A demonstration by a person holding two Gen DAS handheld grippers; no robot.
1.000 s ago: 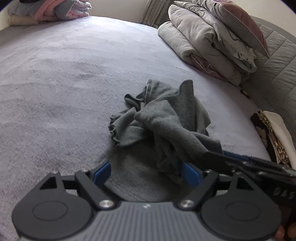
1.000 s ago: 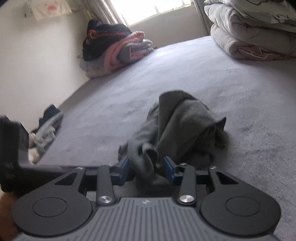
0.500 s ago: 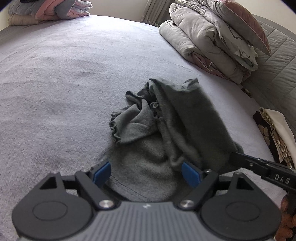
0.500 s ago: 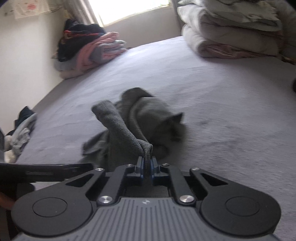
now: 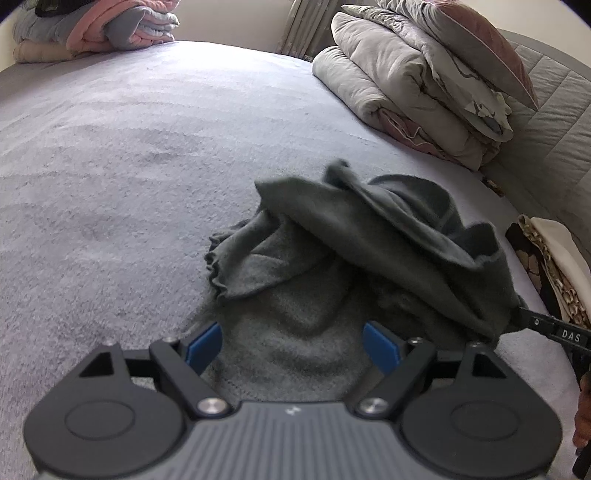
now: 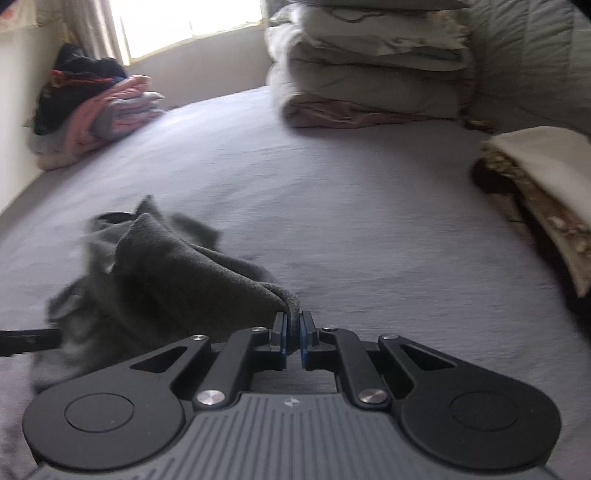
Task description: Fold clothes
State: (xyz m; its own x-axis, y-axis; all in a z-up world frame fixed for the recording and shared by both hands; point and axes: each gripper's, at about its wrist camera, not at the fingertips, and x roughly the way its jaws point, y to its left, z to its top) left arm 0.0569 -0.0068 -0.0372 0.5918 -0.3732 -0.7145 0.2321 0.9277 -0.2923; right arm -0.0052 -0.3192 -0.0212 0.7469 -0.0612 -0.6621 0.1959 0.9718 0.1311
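Grey knit garment (image 5: 354,258) pinched by the right gripper (image 6: 292,332) on the bed (image 5: 129,147).
Right gripper clamps a fold of its edge, lifted taut; left gripper (image 5: 293,345) gapes wide (pads astride the hem, not pressing). Beyond lie folded duvets (image 5: 417,85) and a stack of clothes (image 5: 107,26).

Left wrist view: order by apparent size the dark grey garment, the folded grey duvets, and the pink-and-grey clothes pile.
1. dark grey garment, though nearest the camera
2. folded grey duvets
3. pink-and-grey clothes pile, farthest away and partly cropped
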